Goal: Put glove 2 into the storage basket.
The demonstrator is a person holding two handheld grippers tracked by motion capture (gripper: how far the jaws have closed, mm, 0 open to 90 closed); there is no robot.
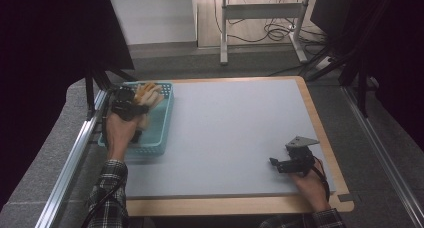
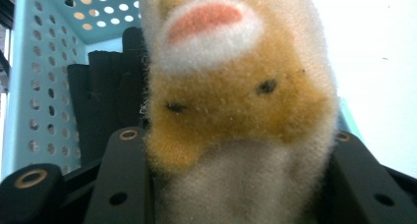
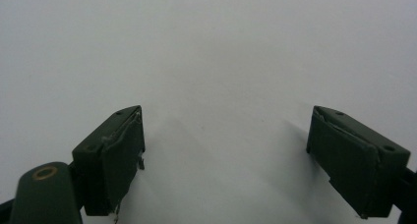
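Plush toy (image 2: 236,106), orange and white, sits clenched between the left tool's (image 1: 131,104) jaws over the teal basket (image 1: 162,122); right tool (image 3: 226,150) rests released on the counter (image 1: 235,123).

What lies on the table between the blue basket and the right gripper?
Nothing: in the high view the grey table is bare between the blue basket, where the left gripper holds a plush toy, and the open right gripper.
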